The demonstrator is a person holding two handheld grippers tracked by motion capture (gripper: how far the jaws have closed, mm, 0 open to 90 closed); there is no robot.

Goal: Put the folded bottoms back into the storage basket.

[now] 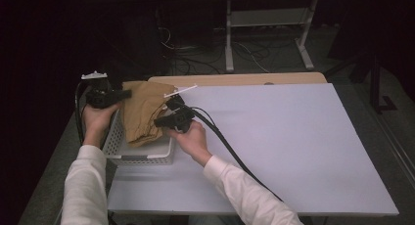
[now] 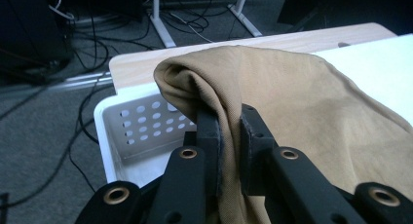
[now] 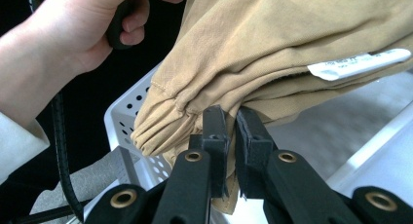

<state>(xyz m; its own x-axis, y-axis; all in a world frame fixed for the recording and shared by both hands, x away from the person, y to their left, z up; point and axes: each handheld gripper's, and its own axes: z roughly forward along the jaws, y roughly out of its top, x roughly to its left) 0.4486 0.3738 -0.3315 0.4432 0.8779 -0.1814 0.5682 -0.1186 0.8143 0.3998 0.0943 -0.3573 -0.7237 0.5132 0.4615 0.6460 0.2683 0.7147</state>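
A tan cloth (image 1: 141, 111) hangs folded over a white perforated basket (image 1: 147, 155) at the table's left edge. My left gripper (image 1: 126, 94) pinches the cloth's far left corner; in the left gripper view its jaws are shut on a fold of the tan cloth (image 2: 292, 102), with the left gripper (image 2: 229, 121) above the basket (image 2: 141, 121). My right gripper (image 1: 159, 121) clamps the cloth's right side. In the right gripper view the right gripper (image 3: 230, 119) grips a gathered hem of the cloth (image 3: 253, 44), which carries a white label (image 3: 358, 63).
The white table top (image 1: 274, 142) stretches to the right of the basket. A wooden strip (image 1: 244, 78) runs along its far edge. Cables and a white metal frame (image 1: 266, 24) lie on the floor beyond. The other hand (image 3: 73, 34) holding its handle shows in the right gripper view.
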